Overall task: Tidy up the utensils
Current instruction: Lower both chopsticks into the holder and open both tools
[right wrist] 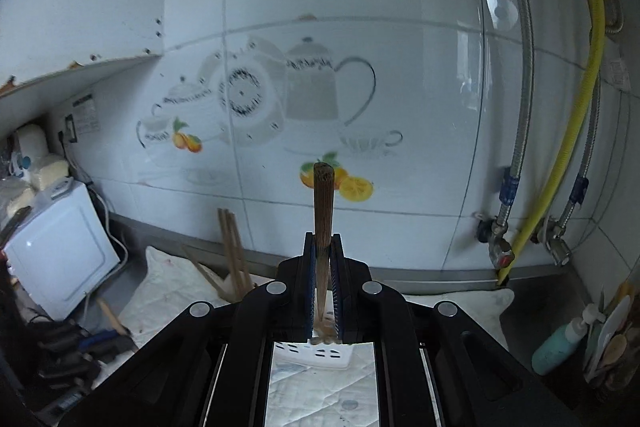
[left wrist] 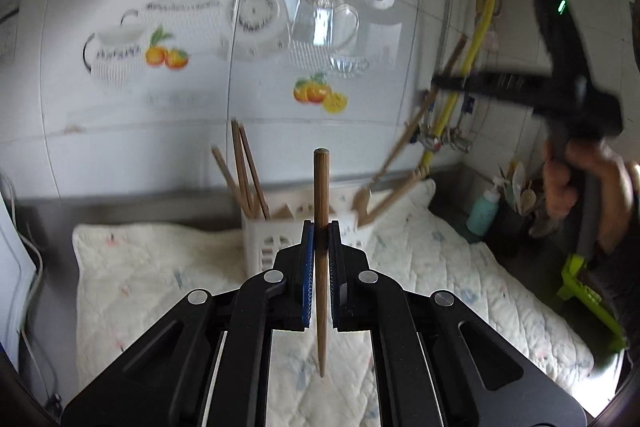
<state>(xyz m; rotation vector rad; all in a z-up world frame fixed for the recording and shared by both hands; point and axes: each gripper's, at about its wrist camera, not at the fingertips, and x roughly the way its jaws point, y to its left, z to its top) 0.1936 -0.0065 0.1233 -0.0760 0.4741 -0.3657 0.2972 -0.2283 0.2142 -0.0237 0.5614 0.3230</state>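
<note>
In a tiled kitchen corner, the left gripper pinches 1 wooden chopstick between its blue-lined pads, the stick standing upright with its blunt end above the jaws and its tapered tip hanging over a quilted white cloth spread on the steel counter. Beyond it, a white slotted utensil holder sits on the cloth with several chopsticks leaning in its left compartment. At the right of that view, blurred, a person's hand grips the handle of the right gripper, with long wooden utensils reaching toward the holder below it. The right wrist view shows that gripper's fingers pressed onto a brown ribbed stick, upright against the wall tile decorated with teapots and oranges, the holder's rim just below the jaws. A teal pump bottle stands at far right, beneath a yellow hose.
</note>
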